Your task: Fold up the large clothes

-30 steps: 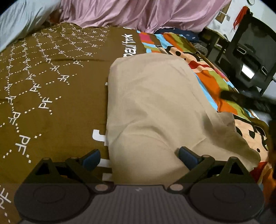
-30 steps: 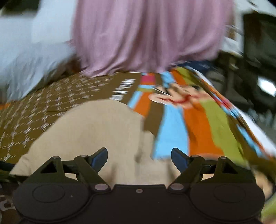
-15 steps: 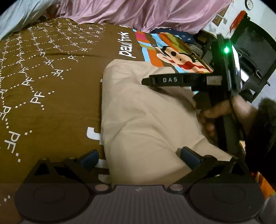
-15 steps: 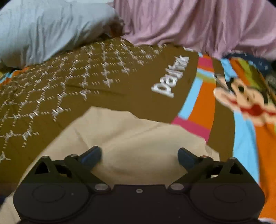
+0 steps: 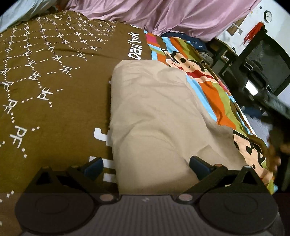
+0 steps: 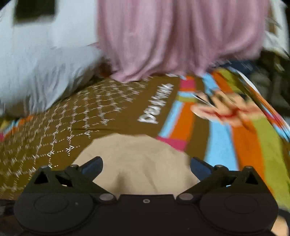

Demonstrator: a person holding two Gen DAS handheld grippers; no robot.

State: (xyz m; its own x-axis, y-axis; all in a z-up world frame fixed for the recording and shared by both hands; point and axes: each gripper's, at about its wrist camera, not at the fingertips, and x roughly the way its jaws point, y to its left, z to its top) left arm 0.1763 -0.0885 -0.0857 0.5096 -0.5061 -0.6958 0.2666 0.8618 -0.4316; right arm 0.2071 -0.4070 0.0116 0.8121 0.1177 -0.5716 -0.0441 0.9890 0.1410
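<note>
A beige garment lies folded into a long block on the brown patterned bedspread. My left gripper is open and empty, its fingers straddling the garment's near left edge just above it. In the right wrist view, which is blurred, the same garment lies below my right gripper, which is open and empty above the garment's end. A dark hand shows at the right edge of the left wrist view.
The bedspread has a bright cartoon-monkey panel on its right side. A pink curtain hangs behind the bed. A pale grey pillow lies at the far left. Black furniture stands right of the bed.
The right gripper, which lay across the garment half a second ago, has left the left wrist view and swung to the right. The left gripper has hardly moved.
</note>
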